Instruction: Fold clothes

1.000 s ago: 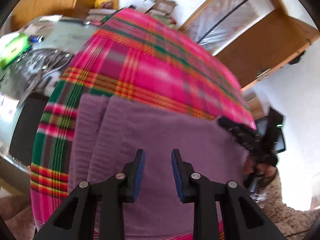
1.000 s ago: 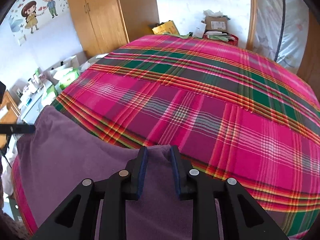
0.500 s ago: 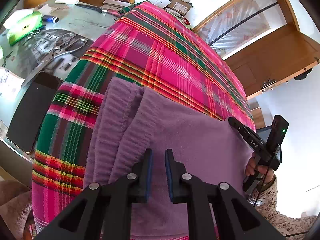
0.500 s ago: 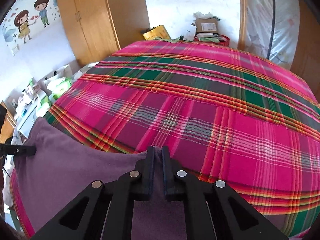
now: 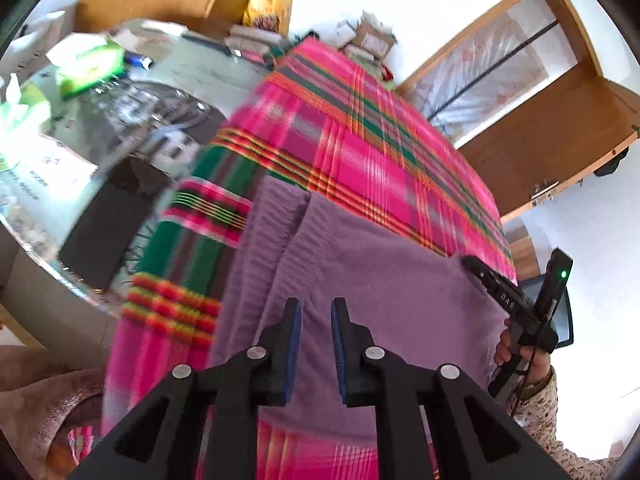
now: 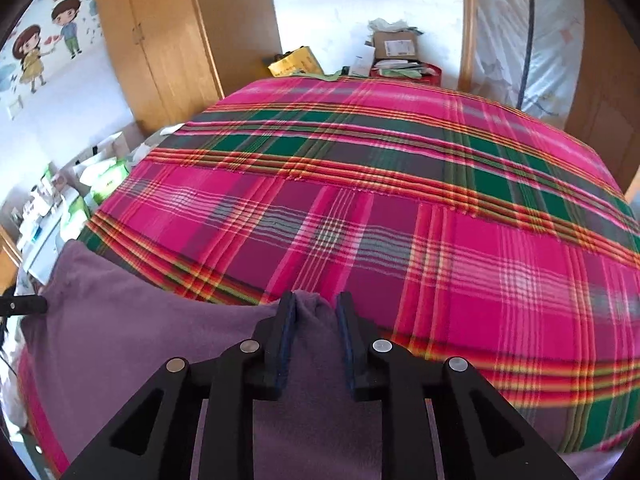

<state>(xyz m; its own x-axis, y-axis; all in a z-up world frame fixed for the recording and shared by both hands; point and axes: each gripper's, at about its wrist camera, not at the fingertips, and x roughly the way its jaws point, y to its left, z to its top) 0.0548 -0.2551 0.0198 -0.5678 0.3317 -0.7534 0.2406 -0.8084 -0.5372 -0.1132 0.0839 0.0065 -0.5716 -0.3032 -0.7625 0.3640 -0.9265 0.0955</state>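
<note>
A purple knitted garment (image 5: 380, 288) lies folded on the near part of a pink, green and orange plaid blanket (image 5: 360, 140), its ribbed edges (image 5: 272, 220) pointing away. My left gripper (image 5: 316, 308) hovers over the garment's near left part, jaws a little apart and nothing pinched. In the right wrist view the garment (image 6: 140, 340) fills the lower left. Its far corner bunches loosely between the parted fingers of my right gripper (image 6: 316, 304). The right gripper (image 5: 500, 292) also shows at the garment's right edge, held by a hand (image 5: 508, 352).
Left of the bed a cluttered table (image 5: 120, 92) carries a green tissue pack (image 5: 90, 66) and a black phone (image 5: 108, 216). Past the blanket (image 6: 400, 200) stand a wooden wardrobe (image 6: 160, 40) and cardboard boxes (image 6: 396, 46).
Both grippers closed on the garment half a second ago and have parted again, the right one clearly wider. The left view has swung and is blurred.
</note>
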